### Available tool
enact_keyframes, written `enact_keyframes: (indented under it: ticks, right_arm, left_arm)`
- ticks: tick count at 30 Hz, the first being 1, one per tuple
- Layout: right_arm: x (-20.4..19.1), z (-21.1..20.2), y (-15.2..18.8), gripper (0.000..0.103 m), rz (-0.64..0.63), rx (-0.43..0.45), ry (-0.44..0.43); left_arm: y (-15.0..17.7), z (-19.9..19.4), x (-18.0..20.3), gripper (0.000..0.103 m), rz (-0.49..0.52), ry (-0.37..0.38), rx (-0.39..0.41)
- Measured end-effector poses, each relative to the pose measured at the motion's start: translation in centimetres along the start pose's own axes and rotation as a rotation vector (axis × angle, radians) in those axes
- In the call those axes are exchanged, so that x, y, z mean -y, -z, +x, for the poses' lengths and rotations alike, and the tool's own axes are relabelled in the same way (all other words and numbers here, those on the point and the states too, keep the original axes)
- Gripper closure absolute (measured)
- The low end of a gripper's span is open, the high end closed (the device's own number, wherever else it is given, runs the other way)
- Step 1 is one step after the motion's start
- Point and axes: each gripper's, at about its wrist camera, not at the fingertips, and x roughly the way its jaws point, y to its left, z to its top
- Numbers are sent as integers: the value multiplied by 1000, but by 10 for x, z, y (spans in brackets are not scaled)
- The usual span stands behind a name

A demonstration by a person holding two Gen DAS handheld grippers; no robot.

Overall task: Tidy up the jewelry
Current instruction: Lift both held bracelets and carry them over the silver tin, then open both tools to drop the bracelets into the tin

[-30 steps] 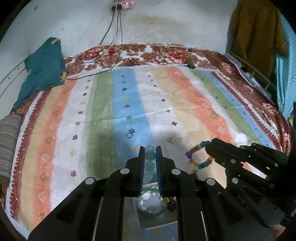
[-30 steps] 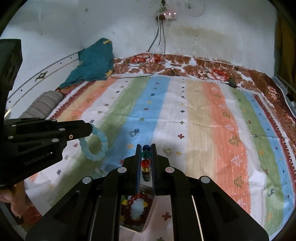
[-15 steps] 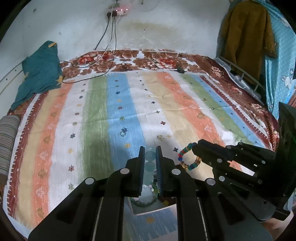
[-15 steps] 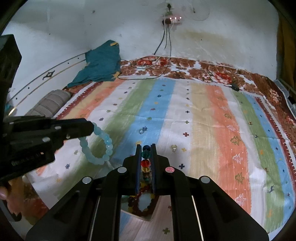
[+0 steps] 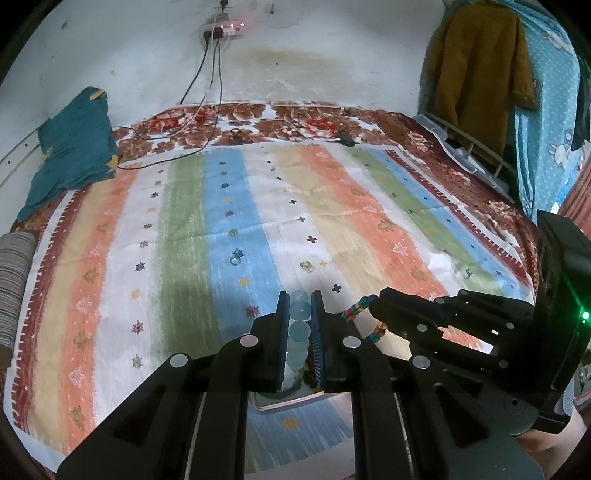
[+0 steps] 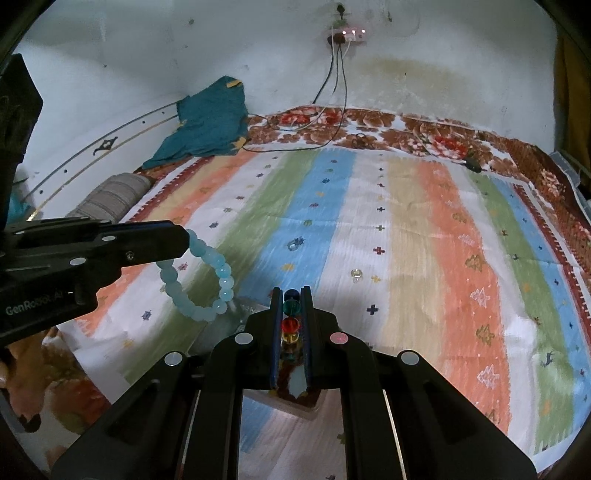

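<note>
A bed [image 5: 258,206] under a striped spread in orange, green, blue and white, against a stained pale wall [image 6: 424,74].

Pale blue bead bracelet [image 5: 298,328] pinched between the narrow jaws of the left hand-held gripper [image 5: 300,306]; in the right wrist view, same bracelet [image 6: 207,284] hanging as a full loop off the tips of the left hand-held gripper [image 6: 184,240], clear of the spread. Multicoloured bead bracelet [image 6: 290,325] clamped in the right hand-held gripper [image 6: 291,299], jaws nearly together on the beads; in the left wrist view, a short run of it [image 5: 360,308] showing at the tip of the right hand-held gripper [image 5: 376,299], just right of the left one.

Beneath and behind both sets of jaws, a small mirror-like tray [image 5: 295,400], only partly visible; contents hard to tell.

Ahead of the left hand-held gripper, a small blue-stoned ring [image 5: 235,259] on the blue stripe; ahead and slightly right, a small clear-stoned ring [image 5: 306,266] on the white stripe.

Far ahead at the head of the bed, a brown floral blanket [image 5: 295,125] with dark cables [image 5: 207,81] running up to a wall socket [image 5: 225,27]. Far ahead left, a teal cloth [image 5: 74,147] and a striped bolster [image 5: 13,266]. Far right, a mustard garment [image 5: 476,62] hanging beside a blue dotted curtain [image 5: 546,110].
</note>
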Motion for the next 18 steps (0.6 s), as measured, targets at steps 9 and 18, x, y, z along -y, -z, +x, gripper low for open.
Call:
enact_keyframes:
  ticks: [9, 18]
  right_arm:
    - [5, 6, 6, 77, 16, -56, -12]
    - [20, 17, 2, 58, 37, -79, 43]
  left_arm:
    - [2, 5, -13, 81, -64, -23, -37]
    - [-3, 11, -29, 58, -102, -76, -45]
